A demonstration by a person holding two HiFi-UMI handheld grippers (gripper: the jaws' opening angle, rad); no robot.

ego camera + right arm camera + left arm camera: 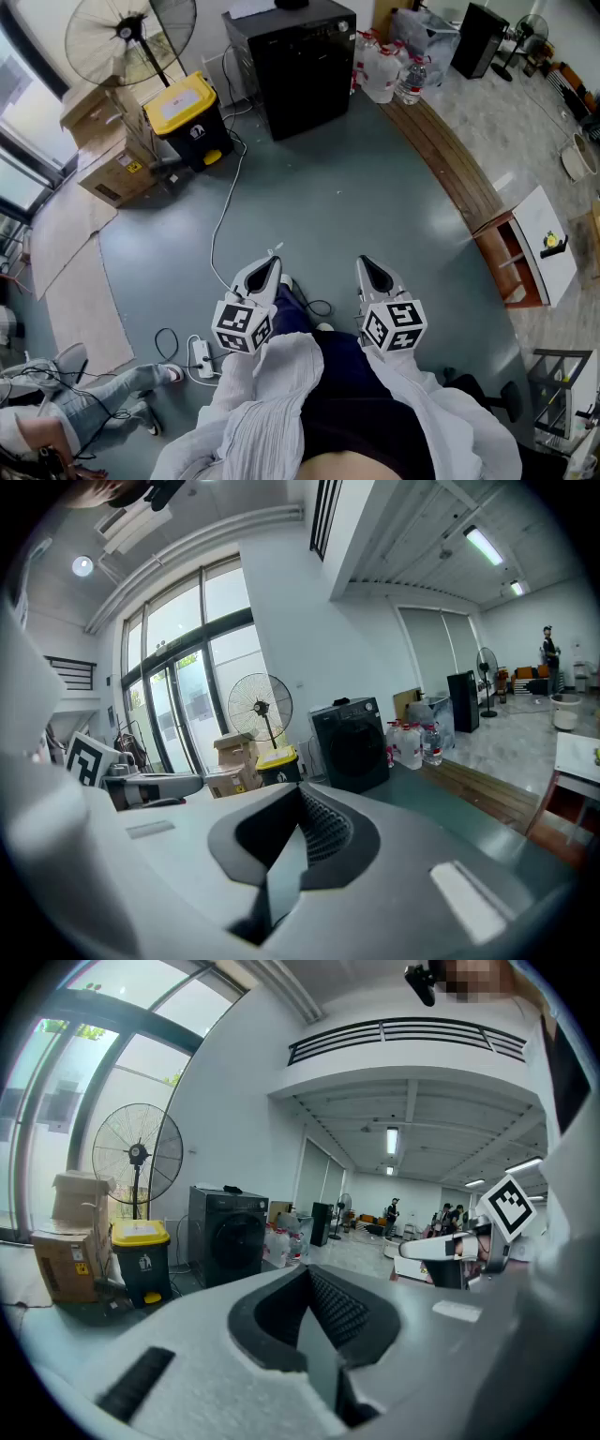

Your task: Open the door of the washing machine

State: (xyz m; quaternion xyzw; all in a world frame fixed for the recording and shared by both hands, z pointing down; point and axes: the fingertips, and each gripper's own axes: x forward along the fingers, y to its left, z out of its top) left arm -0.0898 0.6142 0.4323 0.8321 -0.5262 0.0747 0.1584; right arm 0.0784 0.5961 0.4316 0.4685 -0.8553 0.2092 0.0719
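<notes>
- Fingers of left gripper (266, 274) and right gripper (372, 274): closed, empty.
- Washing machine (305, 66) at 12 o'clock, well apart, door shut.
- Closed fingers may skid off its door; floor cable (223, 211) at 11 o'clock could trip.

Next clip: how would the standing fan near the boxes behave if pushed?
The fan looks top-heavy, a wide cage on a thin pole, so it would probably tip rather than slide. Its wire cage likely flexes under pressure.

Test lab hall, washing machine (302, 67), cardboard boxes (111, 174), fan (127, 32)
</notes>
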